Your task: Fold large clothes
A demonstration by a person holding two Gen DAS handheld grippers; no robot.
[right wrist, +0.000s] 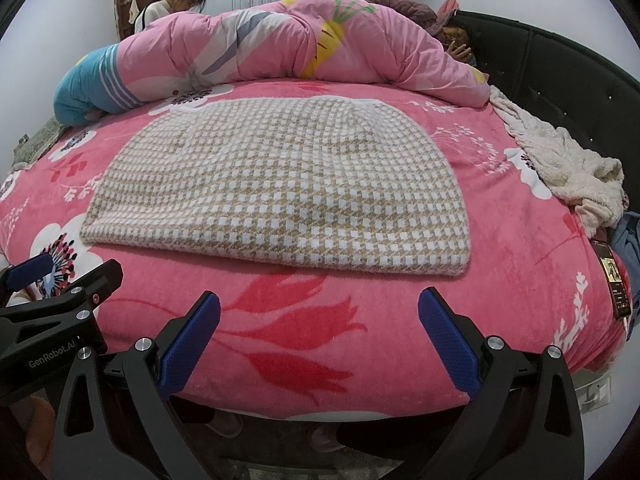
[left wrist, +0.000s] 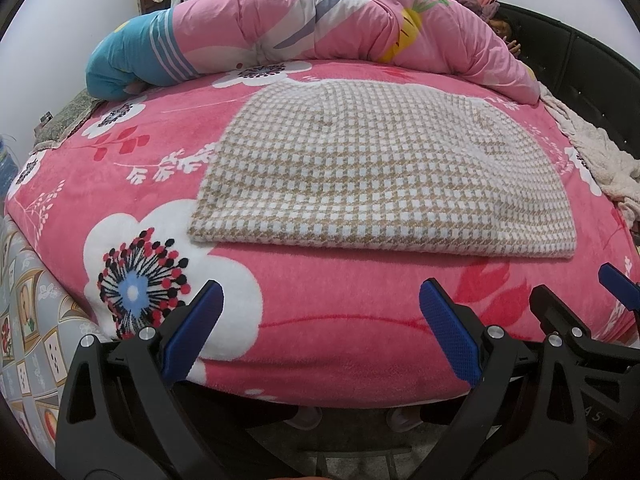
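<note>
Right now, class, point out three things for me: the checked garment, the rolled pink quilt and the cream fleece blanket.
checked garment [right wrist: 280, 188], right wrist view, middle of its top face.
rolled pink quilt [right wrist: 272, 44], right wrist view, its bulging middle.
cream fleece blanket [right wrist: 560, 160], right wrist view, its crumpled middle.

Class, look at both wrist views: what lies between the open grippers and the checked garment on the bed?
Only bare pink floral bedspread; both views show it between each gripper and the checked garment.

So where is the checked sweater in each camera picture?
Left wrist view: the checked sweater lies right of the middle, on the pink bed cover.
Right wrist view: the sweater lies left of the middle.
Shared landmark: the rolled pink quilt behind it.
</note>
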